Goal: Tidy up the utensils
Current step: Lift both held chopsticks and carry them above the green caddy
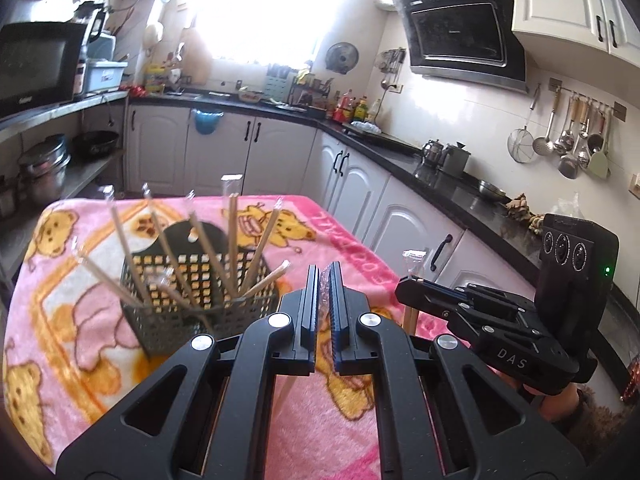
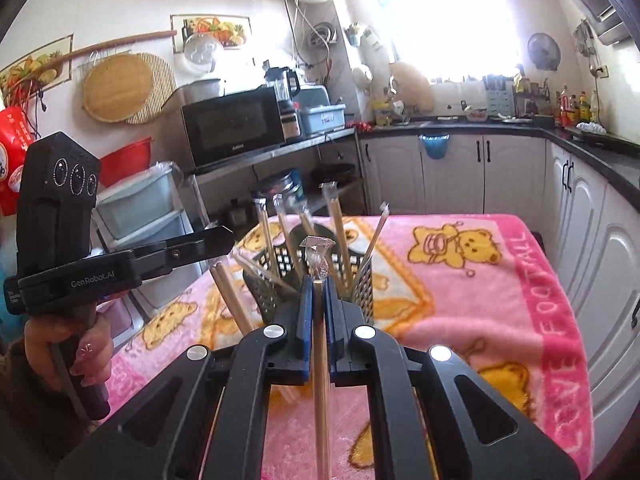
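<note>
Step in hand: loading wrapped chopsticks into the basket [image 1: 200, 300], which sits on the pink blanket [image 1: 340, 240] covering the tabletop. Several wrapped pairs [image 1: 232, 240] already stand fanned out in the basket, tips up.

Your right tool [image 2: 318, 280] is clenched on one wrapped pair [image 2: 320, 360], held near upright along the fingers, with the plastic wrapper end sticking out above the tips. In the right wrist view it is just in front of the basket, not yet over the opening. From the left wrist view the same tool [image 1: 412, 280] sits to the right of the basket, pair hanging below it.

Your left tool [image 1: 325, 276] is nearly closed too, with crinkled wrapper plastic showing between the pads. A stick [image 1: 282, 396] shows below the fingers, so it is probably grasping a pair as well, but you cannot tell that for sure. It hovers just right of the basket, nearer to you.

Next move, by judgement: carry the right pair over the basket rim, lower its bottom end into a gap between the standing pairs, then release. The fanned sticks crowd the opening, so pick the gap before lowering or you may knock them or tip the light basket.
</note>
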Demonstrator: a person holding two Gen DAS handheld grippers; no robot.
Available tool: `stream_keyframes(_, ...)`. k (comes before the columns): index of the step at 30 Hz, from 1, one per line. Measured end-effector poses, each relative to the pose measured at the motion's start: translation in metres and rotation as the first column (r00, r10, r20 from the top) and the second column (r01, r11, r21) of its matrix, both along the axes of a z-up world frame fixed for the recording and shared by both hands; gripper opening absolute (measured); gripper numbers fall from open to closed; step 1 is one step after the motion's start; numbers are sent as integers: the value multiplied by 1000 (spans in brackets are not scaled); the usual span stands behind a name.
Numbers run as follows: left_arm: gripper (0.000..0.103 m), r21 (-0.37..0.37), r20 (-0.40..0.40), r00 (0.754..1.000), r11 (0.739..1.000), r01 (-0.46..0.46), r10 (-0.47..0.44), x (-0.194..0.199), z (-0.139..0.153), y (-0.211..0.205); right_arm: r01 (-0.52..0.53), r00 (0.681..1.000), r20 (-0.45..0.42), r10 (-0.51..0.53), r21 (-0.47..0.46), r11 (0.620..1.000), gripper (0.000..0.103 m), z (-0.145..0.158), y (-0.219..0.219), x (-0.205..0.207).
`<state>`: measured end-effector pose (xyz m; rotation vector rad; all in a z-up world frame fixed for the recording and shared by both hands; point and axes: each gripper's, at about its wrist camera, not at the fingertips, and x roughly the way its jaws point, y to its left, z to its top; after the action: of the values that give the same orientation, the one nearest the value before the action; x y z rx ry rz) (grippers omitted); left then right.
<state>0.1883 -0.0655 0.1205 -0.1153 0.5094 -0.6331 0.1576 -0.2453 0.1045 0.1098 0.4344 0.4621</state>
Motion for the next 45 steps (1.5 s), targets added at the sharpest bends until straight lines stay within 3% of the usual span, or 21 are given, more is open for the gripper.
stream_keyframes(18,2,11,163,986,1000,24,-25,15,77,-17,7,990,139,-16,64,998,6,59,-8,18)
stream_keyframes(33,2,-25,233,967,994,-102,105,53,134,22,-62,962,271,37,86,994,6,113,29,53)
stream_keyframes(45,2,-41,252,943,976,-214,217,73,141,70,-113,946,315,79,94,989,6,123,68,100)
